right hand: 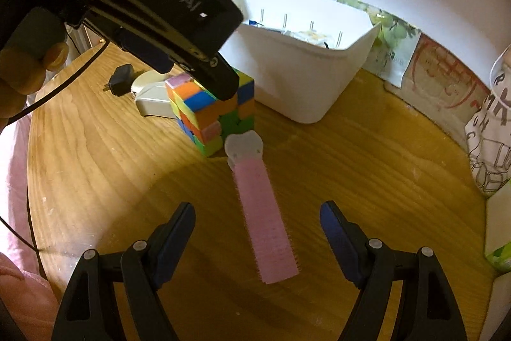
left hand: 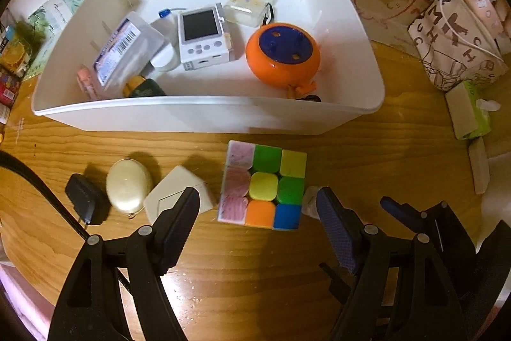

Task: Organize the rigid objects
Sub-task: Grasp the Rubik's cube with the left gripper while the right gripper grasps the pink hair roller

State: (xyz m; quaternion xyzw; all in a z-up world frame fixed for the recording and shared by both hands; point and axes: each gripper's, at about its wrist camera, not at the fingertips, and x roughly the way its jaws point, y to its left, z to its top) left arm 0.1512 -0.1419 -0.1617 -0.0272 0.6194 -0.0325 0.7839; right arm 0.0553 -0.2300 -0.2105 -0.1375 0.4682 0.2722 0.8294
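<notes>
Left gripper (left hand: 258,206) open, straddling multicoloured plastic puzzle cube (left hand: 263,185); right gripper (right hand: 257,222) open, long pink bristled hair roller (right hand: 266,219) lengthwise between jaws, nearer.

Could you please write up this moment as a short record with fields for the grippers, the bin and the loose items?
left gripper: open, above the puzzle cube
right gripper: open, fingers either side of the pink hair roller
bin: white, on the wooden table, holds a handheld game console, an orange round toy and other items
loose on table: cube, roller, gold oval case, white box, black plug adapter
roller position: flat, clear end beside the cube
</notes>
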